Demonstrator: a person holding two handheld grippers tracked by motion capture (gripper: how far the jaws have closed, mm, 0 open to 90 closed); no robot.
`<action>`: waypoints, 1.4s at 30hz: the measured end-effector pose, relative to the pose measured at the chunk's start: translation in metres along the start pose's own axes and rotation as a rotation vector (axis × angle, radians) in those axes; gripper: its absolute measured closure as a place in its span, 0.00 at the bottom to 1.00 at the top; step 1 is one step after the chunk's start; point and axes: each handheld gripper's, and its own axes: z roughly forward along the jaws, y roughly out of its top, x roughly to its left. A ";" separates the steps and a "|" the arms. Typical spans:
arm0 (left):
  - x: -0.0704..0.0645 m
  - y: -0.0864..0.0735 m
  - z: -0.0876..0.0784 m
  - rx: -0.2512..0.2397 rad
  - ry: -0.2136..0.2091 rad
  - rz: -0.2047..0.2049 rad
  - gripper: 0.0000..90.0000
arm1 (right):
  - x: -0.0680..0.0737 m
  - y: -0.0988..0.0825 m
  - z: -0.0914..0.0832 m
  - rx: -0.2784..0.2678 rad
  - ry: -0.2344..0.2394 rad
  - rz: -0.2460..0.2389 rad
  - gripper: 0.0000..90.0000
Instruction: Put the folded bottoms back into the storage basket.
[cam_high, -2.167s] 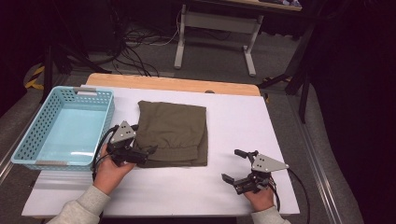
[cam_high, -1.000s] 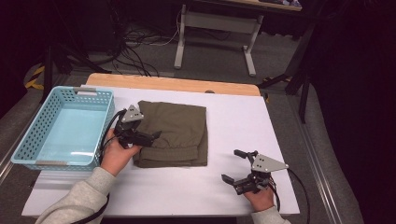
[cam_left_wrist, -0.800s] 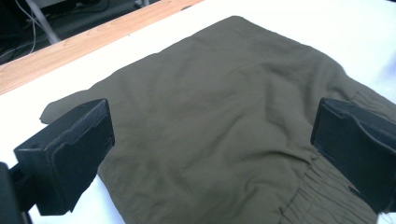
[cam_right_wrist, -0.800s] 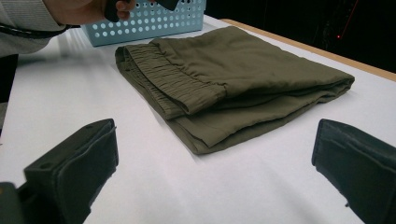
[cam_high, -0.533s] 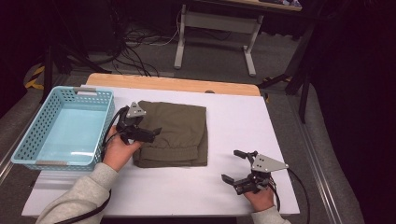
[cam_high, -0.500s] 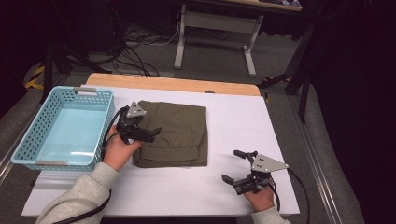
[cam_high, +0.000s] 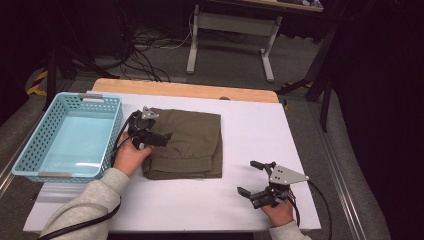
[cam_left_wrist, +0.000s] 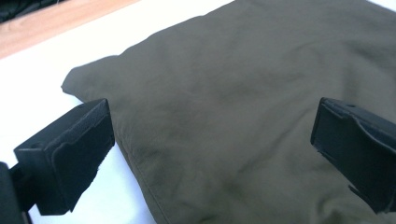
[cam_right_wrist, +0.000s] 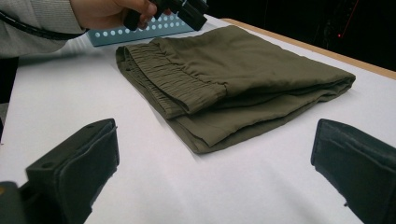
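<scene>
I see the folded olive garment (cam_high: 186, 142) lying flat on the white bench (cam_high: 250, 130), left of centre, elastic waistband toward my side. My left hand-held gripper (cam_high: 159, 137) hovers over its left edge w/ jaws spread wide, nothing between them. Right hand-held gripper (cam_high: 251, 178) sits near the bench's front-right, well apart from the cloth, jaws also spread, empty. Light-blue basket (cam_high: 30, 155) stands just beside the garment at the left. Wood strip (cam_high: 185, 90) runs along the far edge. Beyond: grey floor, cables (cam_high: 150, 42), a desk frame (cam_high: 230, 30), dark room.
</scene>
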 end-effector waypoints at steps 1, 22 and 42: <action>0.000 0.000 0.002 0.012 0.003 -0.007 0.00 | 0.000 0.000 0.000 0.000 0.000 0.000 0.02; 0.014 -0.016 0.035 0.095 0.028 -0.080 0.00 | 0.000 0.000 0.000 -0.001 0.002 -0.003 0.02; 0.014 -0.020 0.043 0.108 0.030 -0.081 0.01 | 0.000 0.000 0.001 0.005 0.000 -0.003 0.02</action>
